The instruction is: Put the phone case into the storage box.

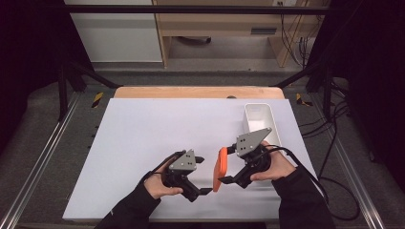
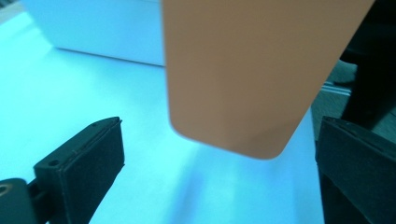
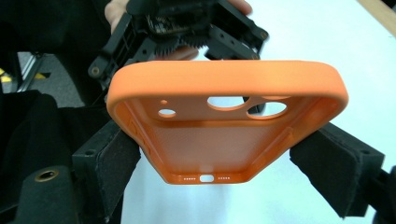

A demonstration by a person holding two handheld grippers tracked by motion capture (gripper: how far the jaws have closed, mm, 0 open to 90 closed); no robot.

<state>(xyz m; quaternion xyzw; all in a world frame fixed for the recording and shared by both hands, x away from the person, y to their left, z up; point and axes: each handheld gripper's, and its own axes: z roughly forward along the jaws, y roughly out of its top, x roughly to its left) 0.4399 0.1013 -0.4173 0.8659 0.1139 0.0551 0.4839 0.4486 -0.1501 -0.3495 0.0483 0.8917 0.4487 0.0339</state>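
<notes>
An orange phone case [image 1: 220,168] stands on edge, lifted over the white table cover [image 1: 143,133]. My right gripper [image 1: 225,165] is shut on it. In the right gripper view the pads [image 3: 112,163] press both long sides of the case [image 3: 224,84], whose hollow inside with its camera holes faces the camera. My left gripper [image 1: 204,175] stands open just left of the case. In the left gripper view the smooth back of the case [image 2: 252,70] hangs ahead of the wide-apart jaws of the left gripper [image 2: 222,163], touching neither pad. The left gripper [image 3: 187,28] also appears behind the case.
A white rectangular bin [image 1: 258,117] stands at the right side of the cover, just beyond my right hand, and shows as a white wall [image 2: 93,23] in the left gripper view. The wooden table edge [image 1: 191,92] runs along the back. Black frame rails flank the table.
</notes>
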